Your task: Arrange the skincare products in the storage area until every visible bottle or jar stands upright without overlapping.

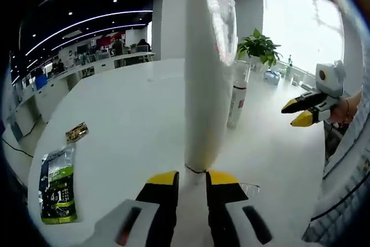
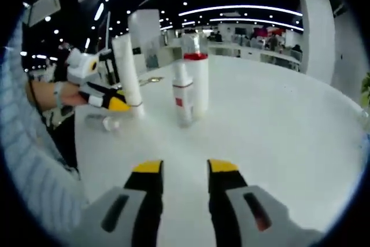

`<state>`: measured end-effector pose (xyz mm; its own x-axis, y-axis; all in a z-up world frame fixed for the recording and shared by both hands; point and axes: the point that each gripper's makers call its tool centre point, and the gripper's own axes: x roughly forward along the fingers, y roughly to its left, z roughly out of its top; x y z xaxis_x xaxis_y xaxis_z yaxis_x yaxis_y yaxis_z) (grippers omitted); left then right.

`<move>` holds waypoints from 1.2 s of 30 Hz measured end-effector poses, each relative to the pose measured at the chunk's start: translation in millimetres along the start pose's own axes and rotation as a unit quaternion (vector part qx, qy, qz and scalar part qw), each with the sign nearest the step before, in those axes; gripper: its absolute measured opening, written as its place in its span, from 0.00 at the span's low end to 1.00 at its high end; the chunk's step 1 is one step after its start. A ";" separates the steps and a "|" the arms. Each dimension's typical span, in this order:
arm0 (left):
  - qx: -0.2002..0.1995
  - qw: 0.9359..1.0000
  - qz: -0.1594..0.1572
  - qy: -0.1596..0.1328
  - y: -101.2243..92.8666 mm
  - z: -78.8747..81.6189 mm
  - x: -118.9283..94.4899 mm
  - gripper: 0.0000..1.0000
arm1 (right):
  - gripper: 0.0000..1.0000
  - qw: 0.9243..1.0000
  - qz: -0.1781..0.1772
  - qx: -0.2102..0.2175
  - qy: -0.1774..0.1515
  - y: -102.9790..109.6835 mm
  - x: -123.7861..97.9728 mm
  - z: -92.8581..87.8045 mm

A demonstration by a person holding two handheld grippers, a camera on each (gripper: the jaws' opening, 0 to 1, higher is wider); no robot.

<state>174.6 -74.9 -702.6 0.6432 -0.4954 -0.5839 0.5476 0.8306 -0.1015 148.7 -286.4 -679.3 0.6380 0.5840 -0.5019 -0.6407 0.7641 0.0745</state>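
While left gripper [image 2: 115,103] clamps the upright tube [image 2: 128,73], right gripper [image 2: 184,169] hovers open

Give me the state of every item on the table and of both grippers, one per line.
White tube: upright, held by left gripper.
Red-banded bottle: upright.
Red-labelled bottle: upright.
Small clear bottle: lying on its side.
Green packet: lying flat.
Right gripper: open, empty.

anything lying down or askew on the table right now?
Yes. A small clear bottle lies on its side near the left gripper, beside the white tube it grips. The two bottles mid-table stand upright. A green pouch lies flat apart.
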 end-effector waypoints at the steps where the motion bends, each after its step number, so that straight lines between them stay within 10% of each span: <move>1: -0.003 1.000 0.000 0.001 2.3 -0.2 0.5 0.19 | 0.28 1.000 0.001 0.005 -0.003 1.0 0.0 1.0; 36: -0.021 1.000 -0.019 0.010 0.5 28.5 50.0 0.18 | 0.27 0.999 -0.015 0.041 0.007 -12.4 1.2 -8.8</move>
<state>222.3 -106.5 -708.8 0.6115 -0.5217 -0.5948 0.5483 0.8214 -0.1568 153.7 -297.5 -688.4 0.6509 0.5566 -0.5163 -0.5832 0.8020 0.1294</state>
